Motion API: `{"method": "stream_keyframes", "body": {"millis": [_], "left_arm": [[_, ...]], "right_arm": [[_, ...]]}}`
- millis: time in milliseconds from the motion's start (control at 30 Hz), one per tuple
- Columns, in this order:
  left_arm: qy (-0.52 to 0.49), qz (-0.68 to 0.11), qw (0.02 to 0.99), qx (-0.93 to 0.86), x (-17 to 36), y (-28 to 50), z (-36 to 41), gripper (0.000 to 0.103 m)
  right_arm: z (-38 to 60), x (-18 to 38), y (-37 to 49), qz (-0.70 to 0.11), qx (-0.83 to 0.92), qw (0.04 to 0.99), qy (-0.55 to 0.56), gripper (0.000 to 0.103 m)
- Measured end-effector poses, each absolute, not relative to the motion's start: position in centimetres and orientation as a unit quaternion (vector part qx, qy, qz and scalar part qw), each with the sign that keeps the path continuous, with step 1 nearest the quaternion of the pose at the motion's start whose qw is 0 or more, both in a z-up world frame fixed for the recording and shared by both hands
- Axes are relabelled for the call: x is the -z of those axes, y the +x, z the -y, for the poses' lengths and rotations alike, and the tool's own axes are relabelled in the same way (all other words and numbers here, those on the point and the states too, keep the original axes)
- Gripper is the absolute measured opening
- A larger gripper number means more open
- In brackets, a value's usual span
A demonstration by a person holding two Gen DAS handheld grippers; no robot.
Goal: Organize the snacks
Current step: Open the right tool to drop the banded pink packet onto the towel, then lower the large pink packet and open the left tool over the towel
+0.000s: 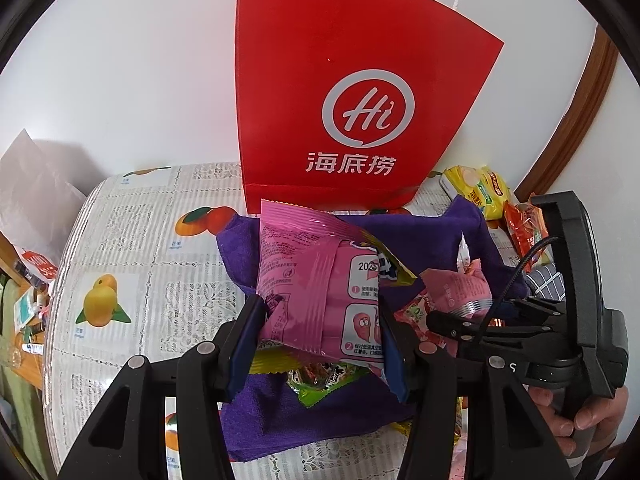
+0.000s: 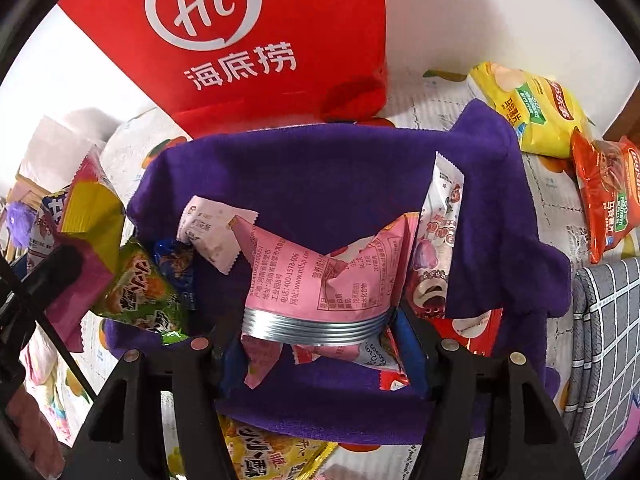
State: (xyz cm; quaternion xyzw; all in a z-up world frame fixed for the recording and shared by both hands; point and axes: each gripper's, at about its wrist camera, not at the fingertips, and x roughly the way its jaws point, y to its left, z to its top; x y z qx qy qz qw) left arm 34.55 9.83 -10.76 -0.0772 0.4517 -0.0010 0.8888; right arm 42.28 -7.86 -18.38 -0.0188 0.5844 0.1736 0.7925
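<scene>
**Two snack packets held over the purple cloth**

My left gripper (image 1: 320, 344) pinches a large pink snack packet (image 1: 316, 280) between its blue pads, lifted above the purple cloth (image 1: 420, 236); my right gripper (image 2: 316, 340) has a smaller pink packet (image 2: 324, 276) between its jaws, low over the same cloth, though I cannot tell whether the pads press on it; a green packet (image 2: 140, 292) and a pink-and-white packet (image 2: 438, 240) lie on the cloth beside it; a red paper bag (image 1: 348, 92) stands upright just behind the cloth; yellow (image 2: 528, 108) and orange (image 2: 604, 196) chip bags lie on the fruit-print tablecloth (image 1: 140, 248).
</scene>
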Motion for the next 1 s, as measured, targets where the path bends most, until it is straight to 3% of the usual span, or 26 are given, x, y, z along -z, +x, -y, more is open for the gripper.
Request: {"method": "stream_keyframes", "body": {"millis": [267,867,1000], "left_arm": [[-0.078,-0.46,0.885,0.01,11.4,34.9,-9.3,0.051],[-0.079,-0.47,0.879,0.023,12.6,35.5,-8.5,0.051],[-0.076,-0.473,0.878,0.021,13.0,35.6,-8.4,0.051]], "right_arm": [[8.3,17.9,42.4,-0.576,-0.162,0.801,-0.022,0.076],[10.5,13.7,41.9,-0.535,-0.154,0.831,0.001,0.077],[10.9,13.4,41.9,-0.53,-0.156,0.833,0.013,0.082]]}}
